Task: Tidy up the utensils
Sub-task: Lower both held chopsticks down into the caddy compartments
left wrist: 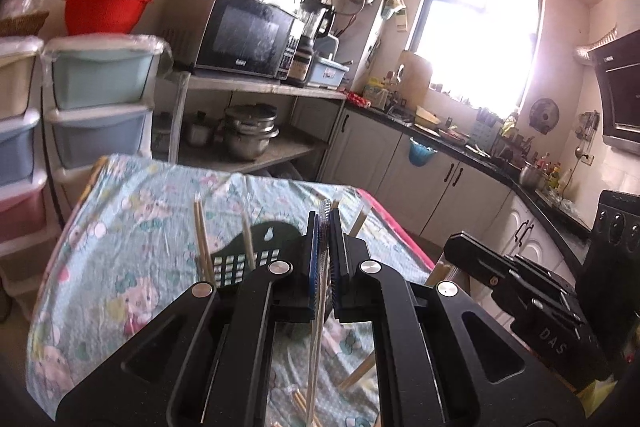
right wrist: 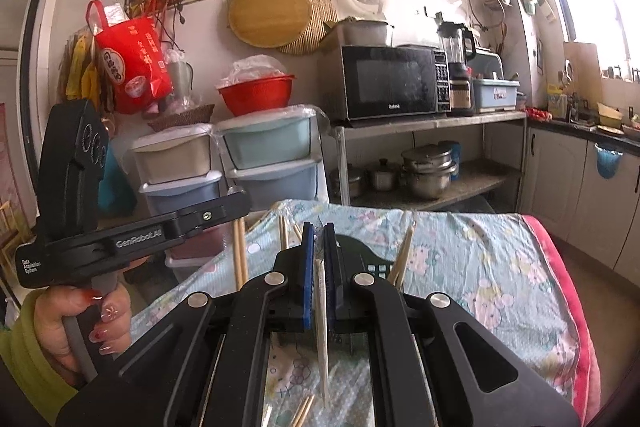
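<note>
My left gripper (left wrist: 325,223) is shut on a plastic-wrapped pair of chopsticks (left wrist: 317,339) that hangs down between the blue pads. My right gripper (right wrist: 319,233) is shut on another wrapped pair of chopsticks (right wrist: 321,327), held upright. Behind both grippers stands a black perforated utensil holder (left wrist: 256,247), also seen in the right wrist view (right wrist: 370,259), with several bare wooden chopsticks (left wrist: 202,243) standing in it. Loose chopsticks (right wrist: 302,413) lie on the tablecloth below the grippers. The left gripper's body (right wrist: 100,239) shows in the right wrist view at left, held by a hand.
The table (left wrist: 132,227) wears a light-blue cartoon cloth with a pink edge at right (right wrist: 560,287). Beyond it stand plastic drawer units (right wrist: 272,155), a metal shelf with a microwave (right wrist: 392,83) and pots (right wrist: 430,171), and a kitchen counter (left wrist: 460,147).
</note>
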The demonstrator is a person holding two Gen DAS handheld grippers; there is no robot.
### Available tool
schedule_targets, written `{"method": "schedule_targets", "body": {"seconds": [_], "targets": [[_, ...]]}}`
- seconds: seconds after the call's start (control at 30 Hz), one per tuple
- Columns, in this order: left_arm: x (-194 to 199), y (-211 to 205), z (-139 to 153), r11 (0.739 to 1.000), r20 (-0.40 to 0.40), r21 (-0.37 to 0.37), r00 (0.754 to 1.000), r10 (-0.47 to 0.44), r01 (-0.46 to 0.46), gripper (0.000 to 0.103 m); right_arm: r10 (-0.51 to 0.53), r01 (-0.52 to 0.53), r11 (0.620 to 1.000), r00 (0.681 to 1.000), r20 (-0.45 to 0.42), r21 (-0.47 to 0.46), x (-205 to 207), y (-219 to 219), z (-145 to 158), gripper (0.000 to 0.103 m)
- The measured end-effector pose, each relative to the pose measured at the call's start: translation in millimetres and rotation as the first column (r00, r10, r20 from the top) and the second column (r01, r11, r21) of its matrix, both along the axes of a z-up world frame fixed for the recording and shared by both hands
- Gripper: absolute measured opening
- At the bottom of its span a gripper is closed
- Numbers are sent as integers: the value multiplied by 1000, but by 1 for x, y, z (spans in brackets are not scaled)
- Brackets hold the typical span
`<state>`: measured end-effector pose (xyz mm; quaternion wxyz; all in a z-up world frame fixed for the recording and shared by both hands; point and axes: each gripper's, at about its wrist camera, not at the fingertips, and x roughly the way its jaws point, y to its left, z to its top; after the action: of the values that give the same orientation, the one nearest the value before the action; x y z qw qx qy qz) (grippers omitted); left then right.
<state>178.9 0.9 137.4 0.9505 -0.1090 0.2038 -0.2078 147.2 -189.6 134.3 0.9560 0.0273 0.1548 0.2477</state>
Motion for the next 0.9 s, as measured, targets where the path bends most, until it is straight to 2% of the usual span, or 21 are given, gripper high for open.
{"method": "schedule_targets", "body": {"seconds": [0.33, 0.67, 0.9], "targets": [[6, -5, 26, 1000, 62, 24, 998, 1, -3, 3, 4, -5, 1000, 999, 34, 6, 5, 4, 17, 5], [19, 6, 56, 998, 136, 18, 989, 55, -58, 3, 16, -16, 1000, 996, 93, 1, 16, 14, 41, 5], [32, 14, 61, 995, 151, 4, 983, 102, -104, 3, 18, -20, 1000, 992, 123, 14, 26, 19, 57, 5]]}}
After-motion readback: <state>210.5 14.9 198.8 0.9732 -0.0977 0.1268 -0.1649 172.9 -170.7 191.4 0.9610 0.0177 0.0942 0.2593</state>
